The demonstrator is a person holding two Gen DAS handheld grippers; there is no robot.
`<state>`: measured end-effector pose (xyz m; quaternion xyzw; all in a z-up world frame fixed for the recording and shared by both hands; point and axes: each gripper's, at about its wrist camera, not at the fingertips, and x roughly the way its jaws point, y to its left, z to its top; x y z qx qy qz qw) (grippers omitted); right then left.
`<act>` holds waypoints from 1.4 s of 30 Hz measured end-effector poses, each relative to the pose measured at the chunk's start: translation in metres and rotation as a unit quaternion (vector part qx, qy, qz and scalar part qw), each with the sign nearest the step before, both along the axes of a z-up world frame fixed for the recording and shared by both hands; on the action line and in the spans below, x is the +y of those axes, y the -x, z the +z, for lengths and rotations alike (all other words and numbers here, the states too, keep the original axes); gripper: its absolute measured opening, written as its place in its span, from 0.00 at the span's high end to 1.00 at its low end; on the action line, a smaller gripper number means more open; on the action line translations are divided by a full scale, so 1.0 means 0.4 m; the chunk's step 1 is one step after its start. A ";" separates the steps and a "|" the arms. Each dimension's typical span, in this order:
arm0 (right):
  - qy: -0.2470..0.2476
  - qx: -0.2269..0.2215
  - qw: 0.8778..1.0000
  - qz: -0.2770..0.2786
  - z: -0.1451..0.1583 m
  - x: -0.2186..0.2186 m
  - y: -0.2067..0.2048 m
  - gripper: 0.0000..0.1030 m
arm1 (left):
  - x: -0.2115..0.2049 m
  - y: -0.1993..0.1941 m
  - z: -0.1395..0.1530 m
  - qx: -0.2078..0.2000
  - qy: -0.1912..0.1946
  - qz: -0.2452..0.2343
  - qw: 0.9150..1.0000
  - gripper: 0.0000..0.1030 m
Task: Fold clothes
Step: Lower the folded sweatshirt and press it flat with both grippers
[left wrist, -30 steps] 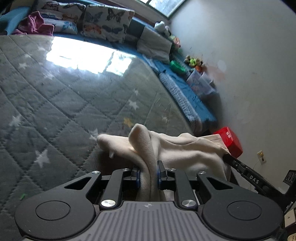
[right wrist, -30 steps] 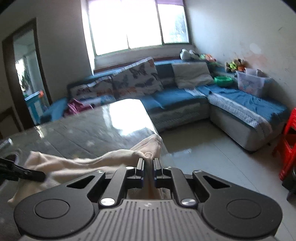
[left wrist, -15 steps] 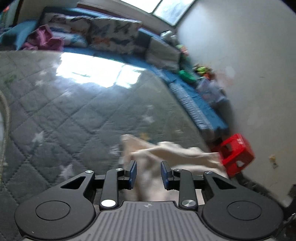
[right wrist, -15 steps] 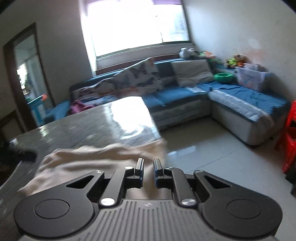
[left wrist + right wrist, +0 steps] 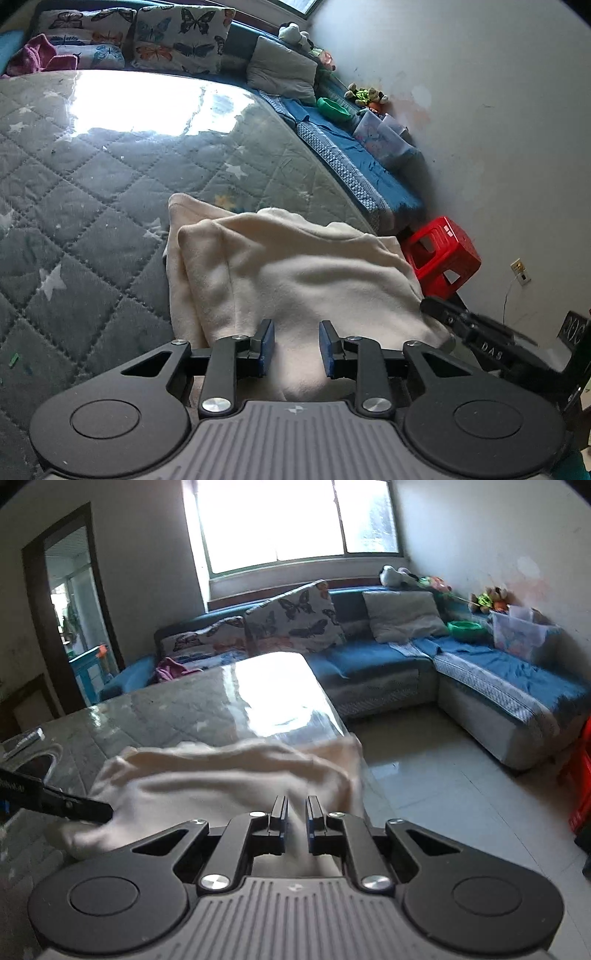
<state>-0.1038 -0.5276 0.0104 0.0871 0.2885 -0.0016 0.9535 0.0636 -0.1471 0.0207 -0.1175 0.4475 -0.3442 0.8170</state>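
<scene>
A cream garment [image 5: 295,266] lies folded over on the quilted grey table [image 5: 92,177], near its right edge. My left gripper [image 5: 293,345] is open just above the near edge of the cloth and holds nothing. In the right wrist view the same garment [image 5: 221,775] lies at the table corner. My right gripper [image 5: 296,819] is slightly open over the cloth, with nothing between the pads. The right gripper's finger shows in the left wrist view [image 5: 476,332], and the left gripper's finger shows in the right wrist view [image 5: 55,801].
A blue corner sofa [image 5: 480,679] with butterfly cushions [image 5: 177,37] runs behind and to the right of the table. A red plastic stool [image 5: 439,254] stands on the tiled floor [image 5: 461,794] by the wall. A clear storage box [image 5: 521,635] sits on the sofa.
Both grippers have let go of the cream garment and opened. The cloth has dropped flat onto the table in a folded stack. Both grippers have drawn back toward its near edge.
</scene>
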 end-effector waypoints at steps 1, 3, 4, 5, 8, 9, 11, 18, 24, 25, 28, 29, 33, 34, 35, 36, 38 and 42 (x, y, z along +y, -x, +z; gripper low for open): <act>0.000 0.001 1.000 0.001 0.005 -0.001 -0.006 0.91 | -0.003 0.000 0.006 -0.004 0.000 -0.002 1.000 0.72; 0.003 0.007 1.000 0.007 0.007 0.004 -0.031 0.91 | -0.013 0.001 0.014 -0.012 0.002 -0.007 1.000 0.72; 0.006 0.013 1.000 0.010 0.004 0.009 -0.051 0.91 | -0.017 0.001 0.013 -0.013 0.000 -0.009 1.000 0.72; 0.009 0.019 1.000 0.014 0.002 0.014 -0.070 0.91 | -0.022 0.001 0.011 -0.014 -0.002 -0.011 1.000 0.72; 0.017 0.038 0.999 0.025 -0.006 0.030 -0.127 0.91 | -0.033 0.000 0.002 -0.013 -0.008 -0.016 1.000 0.72; 0.020 0.044 0.998 0.029 -0.009 0.035 -0.146 0.91 | -0.034 -0.001 -0.002 -0.011 -0.009 -0.017 1.000 0.72; 0.026 0.056 0.997 0.036 -0.014 0.046 -0.184 0.91 | -0.034 -0.005 -0.008 -0.007 -0.011 -0.016 1.000 0.71; 0.044 0.063 0.996 0.052 -0.014 0.068 -0.220 0.90 | -0.024 -0.034 0.017 -0.010 0.006 -0.006 1.000 0.70; 0.049 0.058 0.995 0.069 0.001 0.085 -0.219 0.90 | -0.052 -0.119 0.022 -0.009 -0.002 0.021 1.000 0.73; 0.050 0.057 0.995 0.070 0.000 0.087 -0.221 0.89 | -0.060 -0.133 0.017 -0.007 -0.007 0.024 1.000 0.73; 0.054 0.056 0.994 0.073 -0.002 0.095 -0.228 0.89 | -0.074 -0.167 -0.004 0.002 -0.018 0.033 0.999 0.73; 0.056 0.056 0.994 0.074 -0.003 0.097 -0.230 0.89 | -0.074 -0.176 -0.012 0.008 -0.018 0.038 0.999 0.73; 0.061 0.055 0.994 0.077 -0.006 0.106 -0.240 0.89 | -0.067 -0.194 -0.016 0.017 -0.011 0.049 0.999 0.73; 0.062 0.055 0.993 0.078 -0.006 0.109 -0.242 0.89 | -0.065 -0.191 -0.012 0.015 -0.007 0.047 0.999 0.73; 0.064 0.054 0.993 0.079 -0.007 0.111 -0.244 0.89 | -0.063 -0.188 -0.007 0.013 -0.003 0.044 0.999 0.73; 0.064 0.049 0.993 0.084 0.001 0.115 -0.235 0.89 | -0.065 -0.185 -0.001 0.010 -0.001 0.041 0.999 0.72; 0.068 0.044 0.992 0.095 0.008 0.127 -0.222 0.89 | -0.074 -0.182 0.007 0.006 0.004 0.034 0.999 0.72; 0.072 0.046 0.989 0.118 0.001 0.162 -0.208 0.83 | -0.107 -0.184 0.006 0.000 -0.002 0.020 1.000 0.72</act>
